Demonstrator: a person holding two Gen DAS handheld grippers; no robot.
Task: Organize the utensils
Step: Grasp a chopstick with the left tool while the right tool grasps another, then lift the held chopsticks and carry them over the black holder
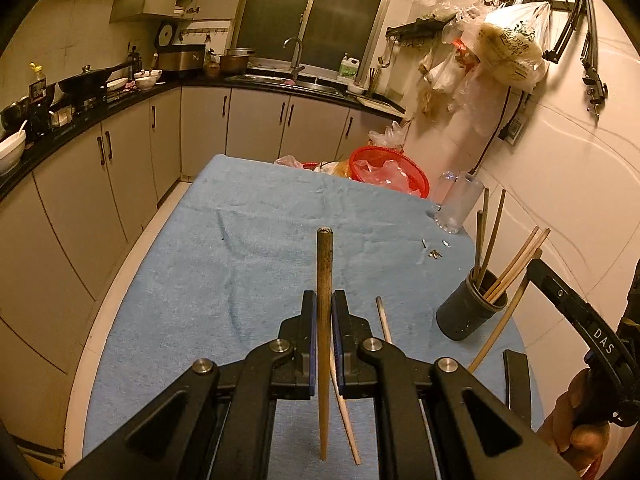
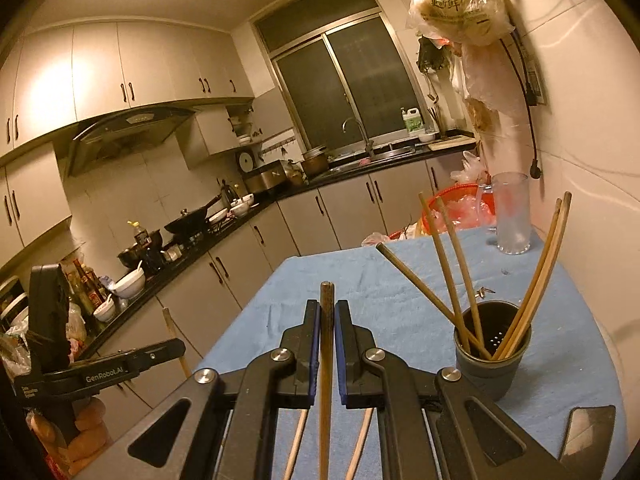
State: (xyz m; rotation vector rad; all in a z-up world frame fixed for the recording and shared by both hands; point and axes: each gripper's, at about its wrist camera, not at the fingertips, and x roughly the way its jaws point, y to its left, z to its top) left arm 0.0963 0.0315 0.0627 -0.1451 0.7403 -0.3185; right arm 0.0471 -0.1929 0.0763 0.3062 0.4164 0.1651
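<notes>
We have a chopstick in each hand. The left gripper (image 1: 323, 312) is clamped on a dark brown chopstick (image 1: 325, 280) that stands nearly upright between its pads, raised clear of the blue-towelled tabletop (image 1: 240, 248). The right gripper (image 2: 327, 322) is likewise clamped on a second chopstick (image 2: 327, 344), its blunt end poking up just past the fingertips. The dark cylindrical chopstick holder (image 2: 494, 354) stands on the tabletop just ahead and to the right of the right gripper, already holding several chopsticks that fan outward against its rim. At least one loose pale chopstick (image 1: 383, 320) lies on the towel just beside the left gripper, and others show below both grippers.

We judge the step in hand to be the carry: both sticks are lifted, neither is yet over the holder. Next we need to bring one stick above the holder's mouth, aim its lower end into the free gap between the leaning sticks, and only then let go. The right one looks nearer. The crowded opening could deflect the tip.
</notes>
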